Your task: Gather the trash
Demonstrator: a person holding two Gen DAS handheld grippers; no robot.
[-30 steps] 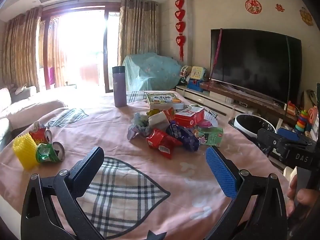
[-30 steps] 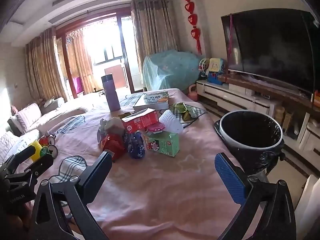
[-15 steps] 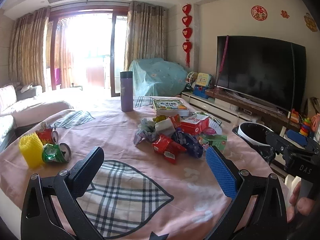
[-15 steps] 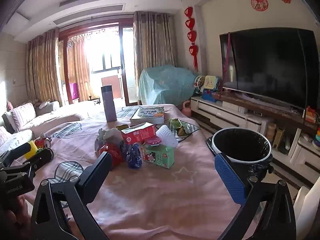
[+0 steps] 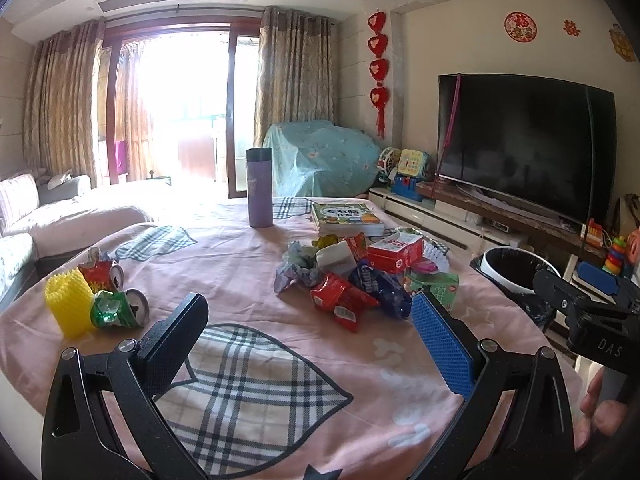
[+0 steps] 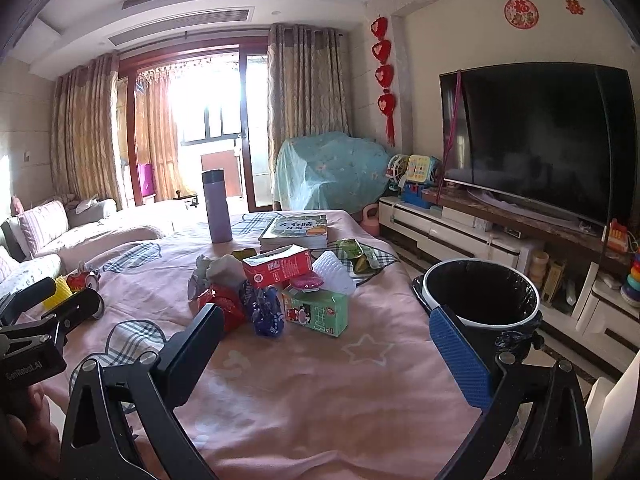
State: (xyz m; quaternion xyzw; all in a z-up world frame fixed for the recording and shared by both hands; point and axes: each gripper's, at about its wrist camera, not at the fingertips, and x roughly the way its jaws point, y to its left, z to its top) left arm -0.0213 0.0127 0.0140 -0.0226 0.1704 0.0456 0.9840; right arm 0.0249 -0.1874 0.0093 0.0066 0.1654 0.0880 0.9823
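While the left gripper [image 5: 308,334] hung over the pink tablecloth [image 5: 240,268], its two fingers were spread wide and held nothing. Seen from its camera, the trash pile [image 5: 360,276] lay ahead and a bit to the right, past the blue pad. A red wrapper [image 5: 340,296] was the piece nearest that claw, with a dark blue bag [image 5: 380,286] just beside it. Off to the left, well apart from the pile, sat a crushed green can [image 5: 118,309], a crushed red can [image 5: 100,274] and a yellow spiky cup [image 5: 69,307], all touching or nearly so. The bin [image 5: 510,266] stood at the right edge of the table, behind the other tool.

From the right camera, the right gripper [image 6: 324,342] was wide open too, and empty. The pile sat straight ahead of it and a little left. A green carton [image 6: 318,312] lay nearest, with its long side running across from left to right. A red box [image 6: 280,268] rested higher up behind it. The bin [image 6: 480,294], lined with a black bag, was just beside the blue finger, on the right.

I judged the right claw the better one for the pile, since the bin was close by its side. The left claw looked nearer to the cans. Nothing seemed to be in the bin yet, though I could not see its bottom.
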